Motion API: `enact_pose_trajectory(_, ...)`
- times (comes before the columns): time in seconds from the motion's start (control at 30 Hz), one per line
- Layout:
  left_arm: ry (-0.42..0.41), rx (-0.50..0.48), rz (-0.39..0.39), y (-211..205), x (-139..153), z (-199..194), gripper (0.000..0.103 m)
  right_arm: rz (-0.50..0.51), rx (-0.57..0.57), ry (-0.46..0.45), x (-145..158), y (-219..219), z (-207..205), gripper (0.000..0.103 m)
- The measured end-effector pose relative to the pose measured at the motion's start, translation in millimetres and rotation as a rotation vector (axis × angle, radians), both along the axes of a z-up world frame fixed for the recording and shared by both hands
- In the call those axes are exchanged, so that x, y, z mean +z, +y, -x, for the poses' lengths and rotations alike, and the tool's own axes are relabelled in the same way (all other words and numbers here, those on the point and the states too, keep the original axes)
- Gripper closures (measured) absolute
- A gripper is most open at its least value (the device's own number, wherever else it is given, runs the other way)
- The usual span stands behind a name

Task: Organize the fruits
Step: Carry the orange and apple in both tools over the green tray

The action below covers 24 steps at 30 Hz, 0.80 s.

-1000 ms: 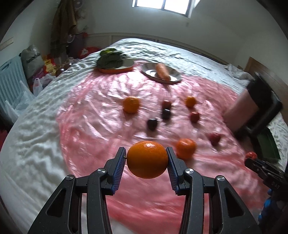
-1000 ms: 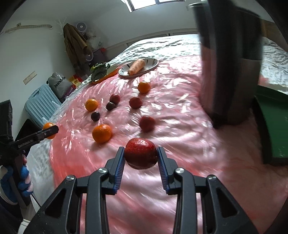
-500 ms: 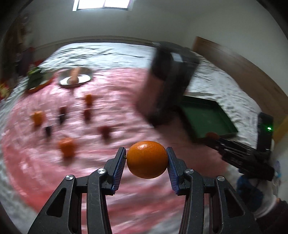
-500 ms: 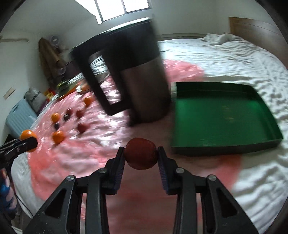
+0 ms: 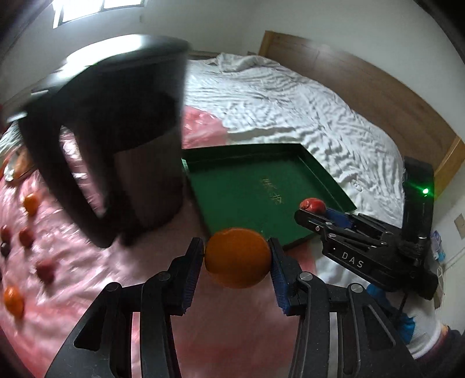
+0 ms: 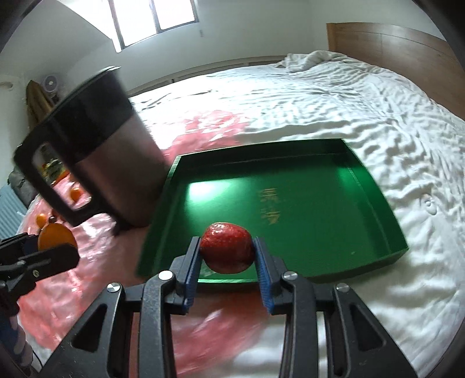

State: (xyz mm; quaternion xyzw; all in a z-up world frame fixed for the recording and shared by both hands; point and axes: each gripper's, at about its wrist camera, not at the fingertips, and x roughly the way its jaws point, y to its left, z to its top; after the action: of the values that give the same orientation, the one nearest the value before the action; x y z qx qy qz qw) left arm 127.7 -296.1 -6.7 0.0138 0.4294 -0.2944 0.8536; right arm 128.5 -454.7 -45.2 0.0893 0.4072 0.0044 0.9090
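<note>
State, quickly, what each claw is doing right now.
Left claw: shut on the round orange fruit.
Right claw: shut on the glossy red fruit.

You have a tall black-and-steel kettle with a big loop handle [image 5: 116,139] standing on a crinkled pink plastic sheet [image 5: 116,276], near that sheet's edge on the headboard side; motion blurs it in both views. The sheet covers one part of a rumpled white bedspread [image 5: 276,101], which runs bare from the sheet's edge to the far corner. At that corner you'll see a crumpled white blanket [image 6: 314,58] lying against the brown wooden headboard [image 5: 363,78]. Above the bed's far edge is a bright window [image 6: 154,20]. Off the bed's left edge stand a ribbed pale-blue suitcase [image 6: 8,209], a small white fan [image 6: 51,81] and a hanging brown coat [image 6: 35,99].
</note>
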Motion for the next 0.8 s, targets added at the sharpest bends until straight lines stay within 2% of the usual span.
enact_pose_trajectory(0.33, 0.051, -0.008, -0.084, -53.9, -40.2, -43.9, 0.063, 0.061, -0.062, 0.054, -26.0, -43.3, -37.2, 0.046)
enact_pose_trajectory(0.53, 0.069, -0.005, -0.129, -59.0, -57.9, -49.4, 0.063, 0.069, -0.083, 0.089, -43.4, -54.8, -42.9, 0.046)
enact_pose_trajectory(0.8, 0.081, -0.007, -0.159, -64.3, -71.2, -50.1, 0.063, 0.072, -0.093, 0.103, -51.4, -57.3, -41.4, 0.046)
